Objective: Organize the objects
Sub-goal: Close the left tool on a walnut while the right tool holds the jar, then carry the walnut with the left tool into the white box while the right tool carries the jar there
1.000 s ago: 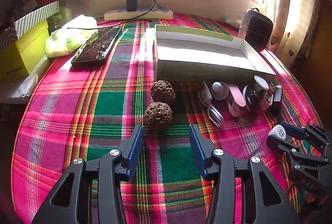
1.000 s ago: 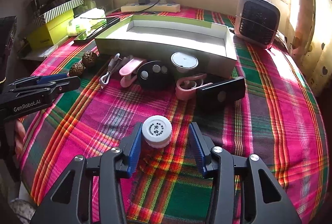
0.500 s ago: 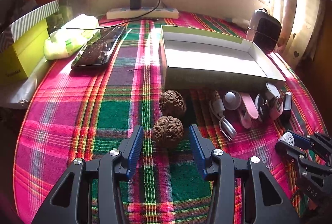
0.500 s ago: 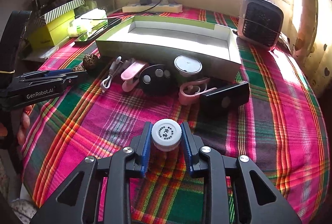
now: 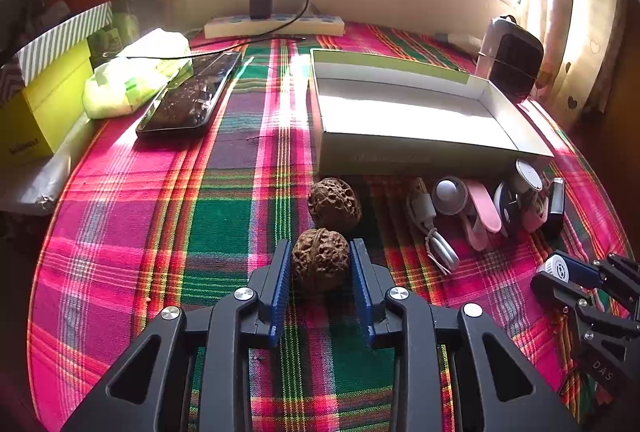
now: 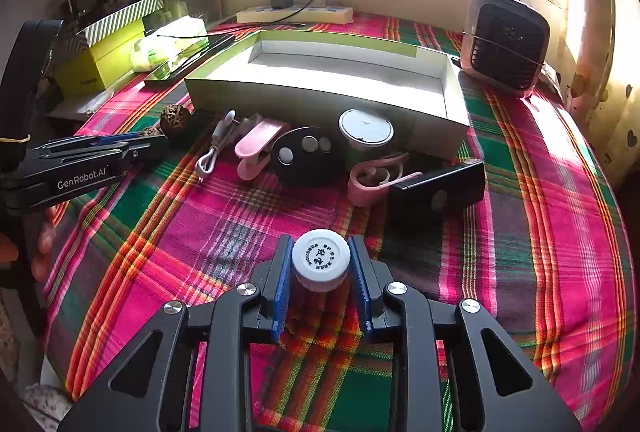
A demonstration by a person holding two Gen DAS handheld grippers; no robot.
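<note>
Both tools have just closed, the left tool [image 5: 320, 272] clamping the near walnut [image 5: 320, 264], the right tool [image 6: 320, 272] the white-capped jar [image 6: 320, 259], ready for the tabletop's empty box [image 5: 400, 151].

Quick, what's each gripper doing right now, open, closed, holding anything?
Left gripper: jaws just closed onto the near walnut.
Right gripper: shut on the white-capped bottle.
</note>
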